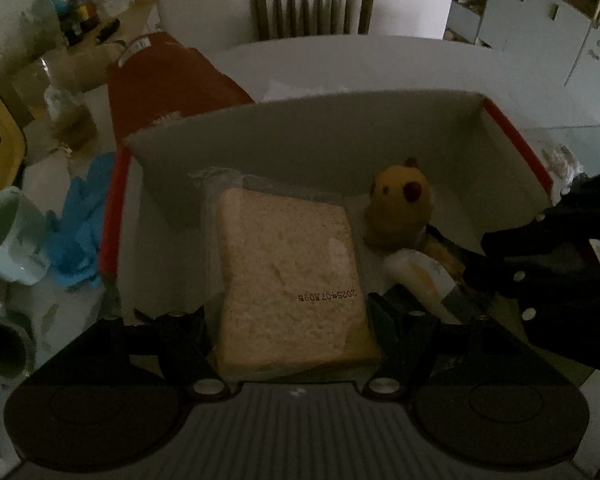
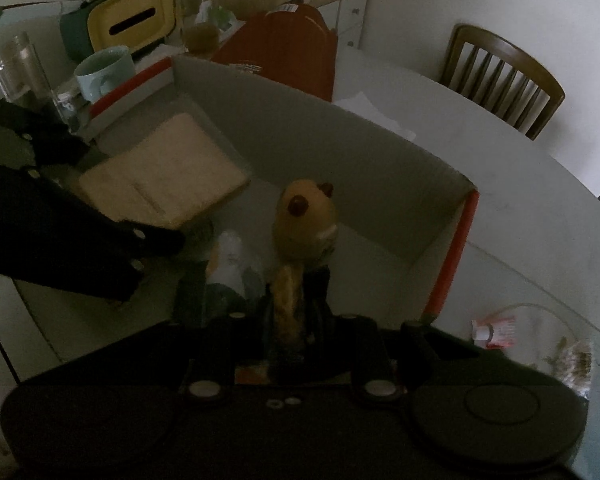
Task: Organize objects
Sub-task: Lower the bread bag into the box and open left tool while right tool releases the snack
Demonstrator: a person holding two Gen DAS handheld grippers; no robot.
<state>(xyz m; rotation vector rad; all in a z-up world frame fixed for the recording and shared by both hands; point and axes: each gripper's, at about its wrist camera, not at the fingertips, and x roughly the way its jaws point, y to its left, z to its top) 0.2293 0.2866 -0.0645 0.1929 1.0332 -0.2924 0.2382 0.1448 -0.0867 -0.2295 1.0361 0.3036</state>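
Where chair (image 1: 311, 4) stands, box (image 1: 300, 128) tops table (image 1: 420, 64).

Red-edged grey box (image 1: 512, 152); tan bread (image 1: 292, 276); yellow-brown plush (image 1: 400, 200).

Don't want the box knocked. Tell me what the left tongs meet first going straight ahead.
Likely the box's far wall, bread first; nothing else shows ahead, though depth is unclear.

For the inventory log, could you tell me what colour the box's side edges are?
Red, on the box's side edges, clearest in the left wrist view.
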